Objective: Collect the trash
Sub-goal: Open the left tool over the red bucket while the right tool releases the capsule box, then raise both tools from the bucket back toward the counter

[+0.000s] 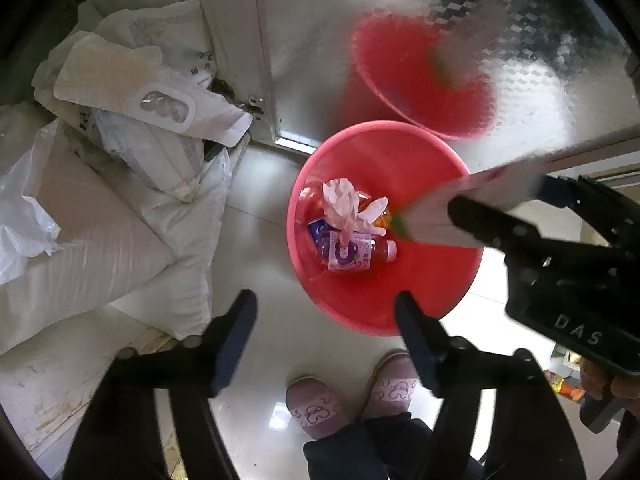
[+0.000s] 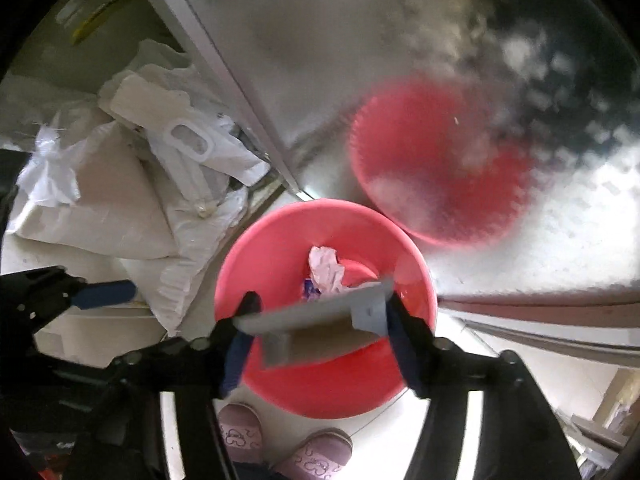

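Note:
A red bin (image 1: 424, 292) stands on the pale floor; it also shows in the right wrist view (image 2: 256, 248). Inside lie crumpled tissue (image 1: 344, 200), a small bottle with a purple label (image 1: 352, 254) and a blue wrapper (image 1: 317, 229). My right gripper (image 2: 320, 324) is shut on a flat cardboard box (image 2: 320, 320) and holds it over the bin; in the left wrist view the box (image 1: 472, 200) reaches over the rim. My left gripper (image 1: 326, 336) is open and empty, just in front of the bin's near rim.
White sacks and plastic bags (image 1: 120, 184) are piled at the left. A shiny metal door (image 1: 400, 8) behind the bin mirrors it. The person's purple slippers (image 1: 320, 404) stand on the floor below the bin.

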A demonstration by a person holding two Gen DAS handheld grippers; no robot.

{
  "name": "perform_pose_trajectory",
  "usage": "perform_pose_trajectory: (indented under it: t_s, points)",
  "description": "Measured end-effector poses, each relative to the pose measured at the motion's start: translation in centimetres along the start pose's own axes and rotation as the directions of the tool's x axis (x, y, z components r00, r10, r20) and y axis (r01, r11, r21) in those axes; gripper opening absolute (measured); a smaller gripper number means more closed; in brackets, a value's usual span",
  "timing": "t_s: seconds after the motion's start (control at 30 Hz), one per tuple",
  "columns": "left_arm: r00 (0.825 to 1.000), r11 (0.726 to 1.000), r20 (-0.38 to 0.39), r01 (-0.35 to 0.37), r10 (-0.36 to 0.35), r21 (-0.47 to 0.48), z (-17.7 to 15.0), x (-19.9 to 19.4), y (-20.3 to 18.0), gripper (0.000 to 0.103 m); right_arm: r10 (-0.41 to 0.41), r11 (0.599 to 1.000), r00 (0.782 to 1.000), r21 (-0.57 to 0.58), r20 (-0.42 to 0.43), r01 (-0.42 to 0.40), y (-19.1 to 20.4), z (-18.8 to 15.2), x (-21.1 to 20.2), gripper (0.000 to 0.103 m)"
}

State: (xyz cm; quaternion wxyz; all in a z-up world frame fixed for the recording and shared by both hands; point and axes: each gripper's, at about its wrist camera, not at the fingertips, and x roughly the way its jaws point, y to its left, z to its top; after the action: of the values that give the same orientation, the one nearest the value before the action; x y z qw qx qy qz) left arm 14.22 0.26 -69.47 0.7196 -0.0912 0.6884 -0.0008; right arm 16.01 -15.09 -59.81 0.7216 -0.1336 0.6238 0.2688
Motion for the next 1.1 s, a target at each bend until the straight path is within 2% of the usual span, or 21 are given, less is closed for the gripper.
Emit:
perform_pose_trajectory:
  t_s: [0.07,0.13,0.2,0.27,0.4,0.47,0.57,0.77,1.0,1.1]
  points:
    - [1.000,1.000,-0.002,-0.002,0.002,0.010,-0.1,-0.2,-0.2,0.077,-0.015,1.000,1.000,0.021,-0.012,0.016,-0.5,-0.3,0.0,0.080]
    - [1.000,0.999,0.003,-0.023,0.023,0.035,-0.2,-0.6,-0.6,0.079,-0.001,0.999,1.000,0.051,-0.023,0.002,-1.1,-0.7,0.1,0.083]
    - [0.999,0.997,0.001,-0.048,0.048,0.052,-0.3,-1.0,-0.9,0.085,-0.003,0.998,1.000,0.056,-0.026,0.005,-1.2,-1.1,-0.5,0.091]
    - [0.998,0.996,0.005,-0.068,0.068,0.060,-0.5,-1.6,-1.0,0.087,0.001,0.998,0.999,0.056,-0.032,0.001,-1.1,-1.3,-0.7,0.095]
    - [0.998,0.995,0.012,-0.067,0.066,0.071,-1.1,-3.2,-1.2,0.093,-0.005,0.997,0.997,0.078,-0.074,0.011,-0.6,-1.9,-1.8,0.097]
    - [0.998,0.996,0.019,-0.058,0.057,0.070,-1.5,-4.5,-1.2,0.102,0.003,0.996,0.997,0.094,-0.071,0.003,-0.5,-2.2,-3.1,0.097]
    - [0.998,0.995,0.027,-0.061,0.059,0.078,-2.3,-7.3,-1.7,0.103,0.004,0.994,0.998,0.108,-0.066,0.003,-0.2,-2.6,-5.2,0.097]
    - [0.996,0.999,0.090,-0.031,0.027,0.038,-3.6,-15.9,-2.9,0.103,-0.042,0.995,0.998,0.090,-0.036,0.045,0.6,-3.5,-11.6,0.098]
    - [0.989,0.998,0.145,-0.019,0.009,0.063,-5.8,-26.3,-4.5,0.103,-0.075,0.997,0.996,0.001,0.038,0.075,4.0,-4.0,-22.7,0.097]
    - [0.985,0.998,0.173,-0.031,0.020,0.060,-6.9,-31.2,-5.1,0.103,-0.059,0.998,0.996,0.001,0.064,0.059,4.6,-3.6,-27.0,0.099]
